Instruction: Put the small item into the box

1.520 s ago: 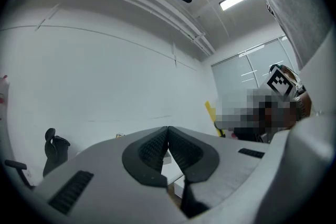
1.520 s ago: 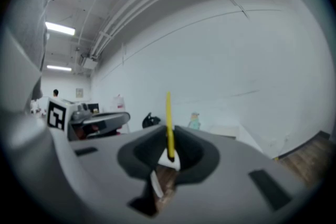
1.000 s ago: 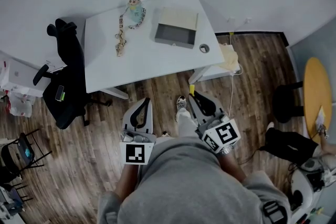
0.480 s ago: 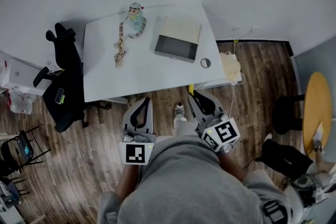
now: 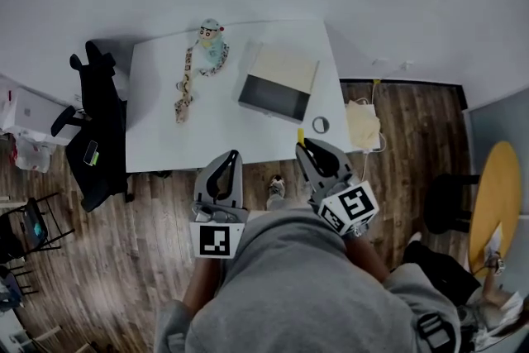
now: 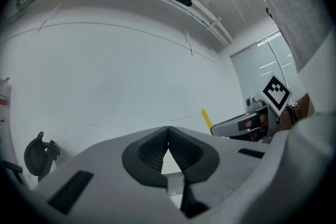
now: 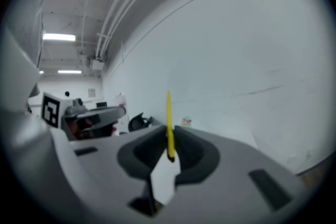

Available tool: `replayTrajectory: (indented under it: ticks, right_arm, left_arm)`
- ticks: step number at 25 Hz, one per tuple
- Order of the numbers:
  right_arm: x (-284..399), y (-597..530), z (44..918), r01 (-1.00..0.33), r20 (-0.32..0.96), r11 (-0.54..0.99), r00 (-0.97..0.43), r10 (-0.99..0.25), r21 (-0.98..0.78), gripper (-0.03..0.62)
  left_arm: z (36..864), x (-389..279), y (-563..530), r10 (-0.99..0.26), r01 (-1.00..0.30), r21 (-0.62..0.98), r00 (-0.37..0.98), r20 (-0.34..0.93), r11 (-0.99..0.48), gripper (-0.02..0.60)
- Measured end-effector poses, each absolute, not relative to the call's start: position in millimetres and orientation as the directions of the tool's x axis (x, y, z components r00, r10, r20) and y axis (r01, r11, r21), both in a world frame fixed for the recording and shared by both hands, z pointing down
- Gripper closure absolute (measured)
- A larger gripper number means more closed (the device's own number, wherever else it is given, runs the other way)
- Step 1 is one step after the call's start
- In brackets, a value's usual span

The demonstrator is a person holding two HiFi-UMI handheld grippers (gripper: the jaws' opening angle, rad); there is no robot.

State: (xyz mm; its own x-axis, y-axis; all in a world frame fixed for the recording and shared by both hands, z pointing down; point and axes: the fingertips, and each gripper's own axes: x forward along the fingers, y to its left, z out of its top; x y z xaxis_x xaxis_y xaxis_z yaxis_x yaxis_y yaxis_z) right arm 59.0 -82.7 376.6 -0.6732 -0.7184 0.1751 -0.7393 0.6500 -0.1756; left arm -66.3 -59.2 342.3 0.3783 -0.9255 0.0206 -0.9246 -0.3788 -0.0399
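My right gripper [image 7: 169,136] pinches the yellow stick [image 7: 168,113] upright; left gripper [image 6: 167,131] is closed, empty (the table [image 5: 157,136] has drawn nearer).

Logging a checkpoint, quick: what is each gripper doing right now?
Left gripper: shut, empty.
Right gripper: shut on a thin yellow stick.

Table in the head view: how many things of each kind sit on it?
Toys: 2, a doll and a spotted snake
Box: 1
Small ring: 1
Total: 4
The yellow stick in the right claw isn't counted.
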Motion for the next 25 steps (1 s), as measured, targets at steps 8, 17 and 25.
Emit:
replayTrajectory:
  ticks: [8,17,25]
  right_arm:
    - [70.1,-129.8,377.8,-0.699,0.171,0.697,-0.715,-0.678,-0.158,0.523]
    - [78.5,-149.7,390.2,-0.681,0.19,0.709,-0.732,-0.654,-0.182,0.523]
    - [79.6,-159.9,406.3,-0.686,0.228,0.704,-0.726,-0.648,-0.182,0.523]
  left_arm:
    - [344.5,-53.3,-95.1,-0.945,-0.944,-0.048,0.328,0.014,-0.328,0.549]
    - [352.3,-42.4,-110.7,-0.95,-0.95,-0.039,0.309,0.04,-0.31,0.549]
    - [361.7,-42.8,-120.6,-0.948,-0.948,-0.037,0.316,0.047,-0.317,0.549]
